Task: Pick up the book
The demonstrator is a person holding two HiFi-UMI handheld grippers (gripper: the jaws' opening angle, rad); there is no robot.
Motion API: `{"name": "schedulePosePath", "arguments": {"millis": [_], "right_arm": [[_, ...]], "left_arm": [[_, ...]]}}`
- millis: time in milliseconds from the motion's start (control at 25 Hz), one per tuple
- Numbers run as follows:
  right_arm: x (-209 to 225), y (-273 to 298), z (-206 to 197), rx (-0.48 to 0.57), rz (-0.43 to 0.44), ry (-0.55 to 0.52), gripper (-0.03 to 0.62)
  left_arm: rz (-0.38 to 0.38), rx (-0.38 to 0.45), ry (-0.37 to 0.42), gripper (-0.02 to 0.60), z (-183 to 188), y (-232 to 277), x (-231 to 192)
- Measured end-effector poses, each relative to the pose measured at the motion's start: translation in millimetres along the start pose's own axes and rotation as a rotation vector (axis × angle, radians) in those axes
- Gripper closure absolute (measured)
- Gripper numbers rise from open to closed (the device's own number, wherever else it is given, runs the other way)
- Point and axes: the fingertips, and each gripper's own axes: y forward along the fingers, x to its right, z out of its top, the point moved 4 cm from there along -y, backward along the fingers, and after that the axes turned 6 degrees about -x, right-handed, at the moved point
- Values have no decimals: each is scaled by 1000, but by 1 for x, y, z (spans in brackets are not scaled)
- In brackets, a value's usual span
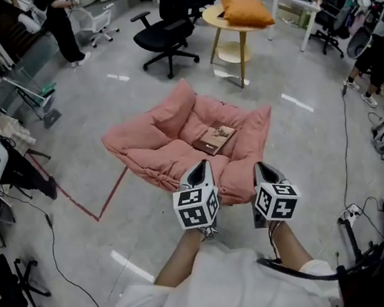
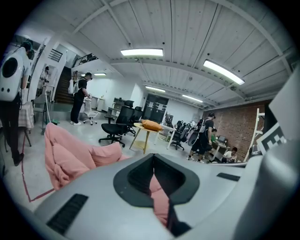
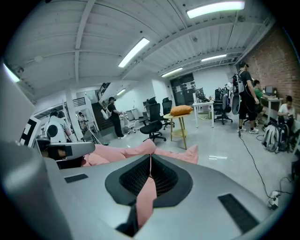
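Currently, in the head view, the book (image 1: pixel 215 138) lies flat in the hollow of a pink cushion (image 1: pixel 149 145) on the floor. It is ahead of both jaws, between their lines, and untouched. The left gripper (image 1: pixel 200 172) and right gripper (image 1: pixel 262 169) hang over the cushion's near edge. Left gripper view: jaws pressed together and empty; only cushion shows beyond the tips, no book. Right gripper view: jaws likewise closed on nothing, cushion beyond. Judgement: approach stage only; opening, reaching, gripping and lifting all remain.
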Motion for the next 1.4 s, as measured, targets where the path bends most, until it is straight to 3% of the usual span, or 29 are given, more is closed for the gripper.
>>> {"name": "schedulePosePath", "arguments": {"millis": [720,1080,1240,1400], "right_arm": [[8,100,38,-109,-28,-43,563],[26,157,30,-200,42,-81,563],[32,192,31,-248,64,-110,563],[40,233,32,-275,91,-39,563]], "left_arm": [[-5,-63,-43,572,31,104,-53],[60,-98,-120,572,16,149,-59],[102,-130,-121,572,9,169,-64],[145,-161,-136,572,2,191,-80]]}}
